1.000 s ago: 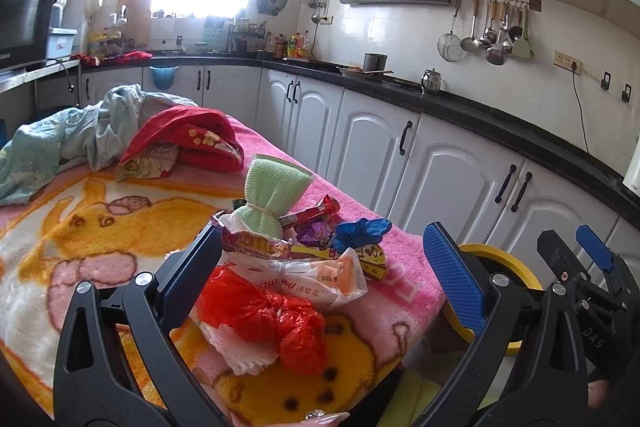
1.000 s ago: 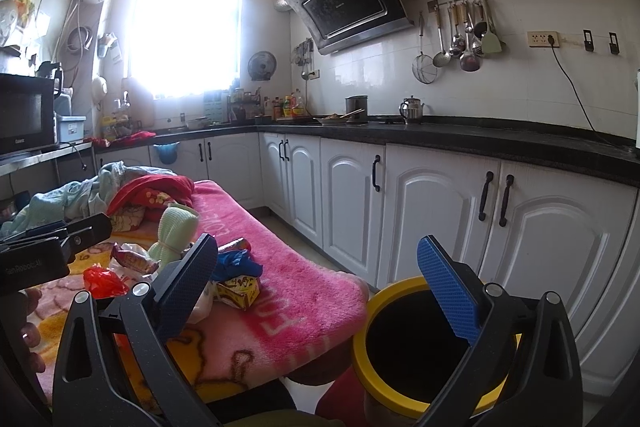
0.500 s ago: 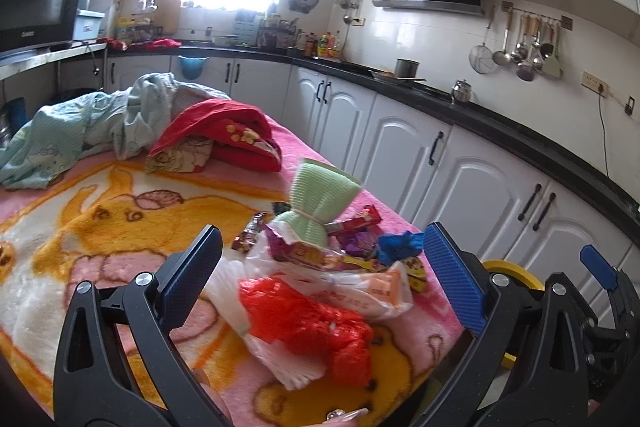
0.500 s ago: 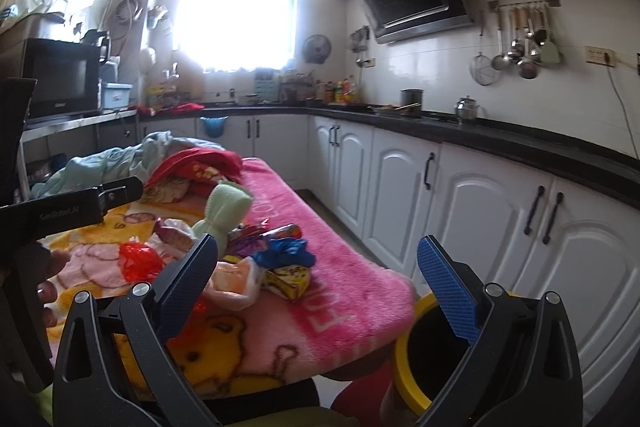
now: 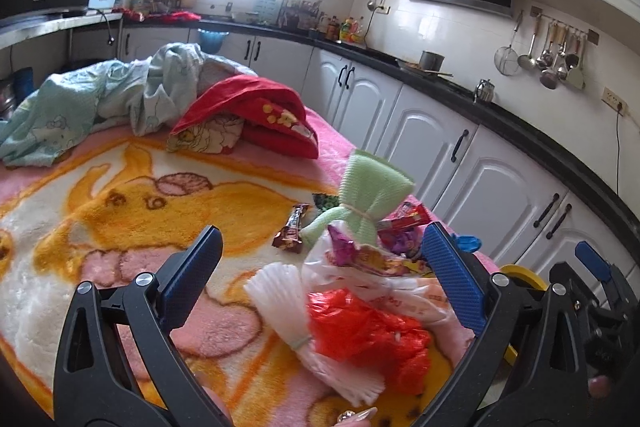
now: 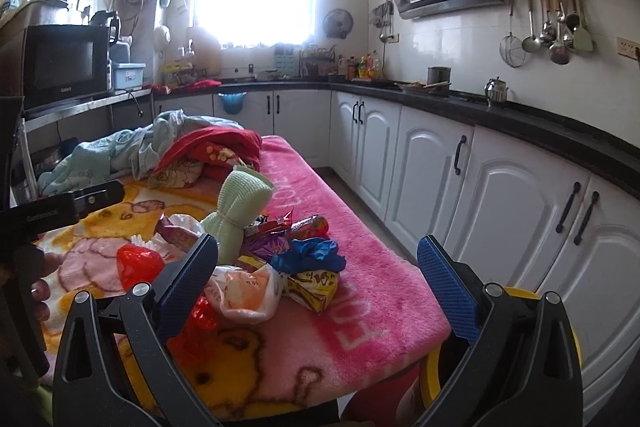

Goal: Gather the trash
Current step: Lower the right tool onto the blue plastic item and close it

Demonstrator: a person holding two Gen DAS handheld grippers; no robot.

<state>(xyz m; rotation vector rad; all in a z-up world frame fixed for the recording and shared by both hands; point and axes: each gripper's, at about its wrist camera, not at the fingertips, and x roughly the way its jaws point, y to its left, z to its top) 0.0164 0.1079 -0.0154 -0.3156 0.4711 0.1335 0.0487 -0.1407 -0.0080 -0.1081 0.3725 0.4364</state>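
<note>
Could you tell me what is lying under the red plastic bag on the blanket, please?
In the left wrist view, the red plastic bag lies partly on a banded bundle of white plastic strips, its right side against a pale printed bag. Whatever is directly beneath is covered.

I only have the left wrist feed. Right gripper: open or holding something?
Observer: The right gripper is open, with nothing between its fingers.
Operator: What is hidden behind my right finger pad?
Observer: A crumpled blue plastic piece lies on a yellow printed snack packet, on the pink plush blanket.
Operator: Where is the bin?
Observer: The yellow-rimmed round bin stands just past the blanket's end, low behind the right gripper's right finger. I cannot see what is inside it.
</note>
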